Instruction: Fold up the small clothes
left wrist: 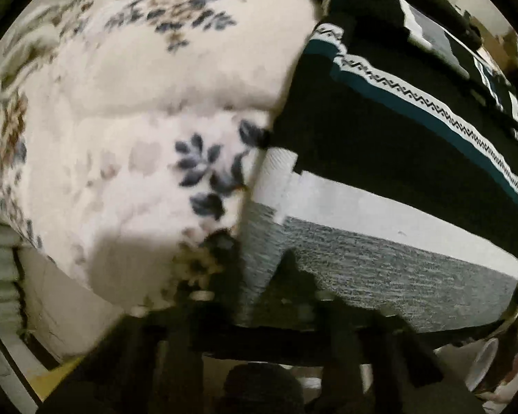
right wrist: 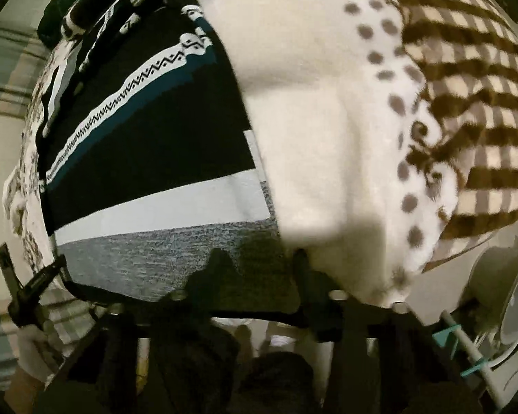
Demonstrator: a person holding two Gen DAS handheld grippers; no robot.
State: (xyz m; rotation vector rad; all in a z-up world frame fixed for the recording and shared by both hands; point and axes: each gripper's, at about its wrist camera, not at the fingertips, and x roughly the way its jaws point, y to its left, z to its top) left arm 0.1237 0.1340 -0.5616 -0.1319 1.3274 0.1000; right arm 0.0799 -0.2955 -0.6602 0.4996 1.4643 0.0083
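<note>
1. Gripping is what's going on closest to the lens: the left gripper [left wrist: 255, 276] is pinching down on the near left corner of the striped garment [left wrist: 397, 179], its grey hem bunching up between the nearly closed jaws.
2. Over on the other side, the right gripper [right wrist: 259, 262] is sitting on the near right corner of that same hem, jaws only partly apart with the grey cloth lying between the fingertips. Looks like it's clamping on, though I can't swear the pads are pressing.
3. That garment is lying spread out flat, running from the near edge toward the far side, with black, teal, white and grey bands.
4. Progress guess: I'm not seeing any fold in it yet, so this is probably the very start, both near corners getting picked up for a first fold away. Everything else is still to do.
5. It's resting on a floral blanket [left wrist: 138, 103], with a dotted and checked blanket [right wrist: 449, 103] just to the right.
6. Containers: a white cup [right wrist: 493, 269] at the near right, contents hidden.
</note>
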